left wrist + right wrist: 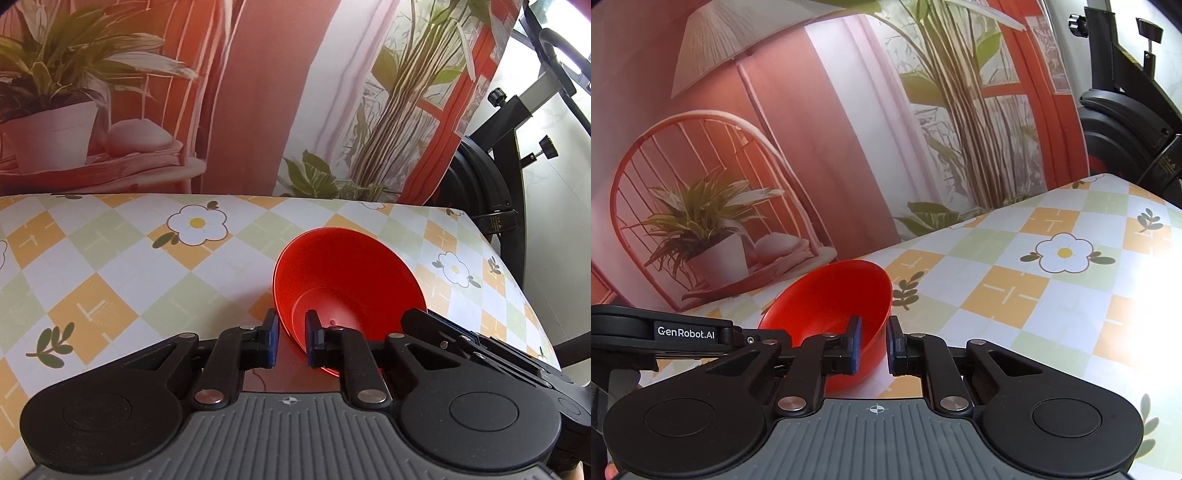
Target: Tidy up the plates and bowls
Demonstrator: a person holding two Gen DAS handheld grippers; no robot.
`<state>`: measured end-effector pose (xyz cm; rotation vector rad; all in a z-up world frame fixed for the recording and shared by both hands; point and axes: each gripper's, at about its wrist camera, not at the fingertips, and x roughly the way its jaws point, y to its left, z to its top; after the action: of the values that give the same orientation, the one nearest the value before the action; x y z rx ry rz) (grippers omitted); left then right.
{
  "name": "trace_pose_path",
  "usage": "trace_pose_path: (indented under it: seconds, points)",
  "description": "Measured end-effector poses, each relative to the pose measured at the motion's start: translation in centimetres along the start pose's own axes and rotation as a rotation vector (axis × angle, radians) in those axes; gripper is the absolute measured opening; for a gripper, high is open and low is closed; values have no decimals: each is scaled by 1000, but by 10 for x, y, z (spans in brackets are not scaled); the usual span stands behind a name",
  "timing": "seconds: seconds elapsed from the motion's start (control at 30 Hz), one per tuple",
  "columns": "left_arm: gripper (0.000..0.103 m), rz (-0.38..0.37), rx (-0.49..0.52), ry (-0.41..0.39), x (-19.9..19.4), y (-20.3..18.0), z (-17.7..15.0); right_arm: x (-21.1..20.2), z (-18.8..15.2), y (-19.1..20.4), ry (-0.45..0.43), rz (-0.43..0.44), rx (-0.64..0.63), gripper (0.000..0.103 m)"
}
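Red plastic bowl [347,280] tilted over checked floral tablecloth [110,266]; left gripper [291,338] clamped on its rim; right gripper [873,345] likewise clamped on the rim.

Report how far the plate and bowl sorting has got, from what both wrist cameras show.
Done: nothing stacked or sorted shows in either view. In hand: the left gripper and the right gripper each straddle the rim of a red bowl on the checked tablecloth; whether they pinch it is unclear. Left: no plates appear and no stacking spot shows.
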<state>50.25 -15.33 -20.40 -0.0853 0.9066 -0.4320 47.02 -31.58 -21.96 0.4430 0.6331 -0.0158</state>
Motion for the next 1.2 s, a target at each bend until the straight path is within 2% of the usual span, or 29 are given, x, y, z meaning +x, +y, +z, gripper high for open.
trace_pose_path:
  seconds: [0.23,0.53,0.9,1.2]
  points:
    - [16,-4,32,-30,-28,-9,-6,-21,1,4,-18,12,22,11]
    - [16,3,57,-77,-81,-24,-16,-73,5,26,-70,21,4,11]
    - [16,-1,34,-102,-138,-27,-50,-134,-11,52,-92,46,-22,11]
    - [16,-4,-12,-87,-163,-24,-90,-167,-38,63,-69,43,-31,11]
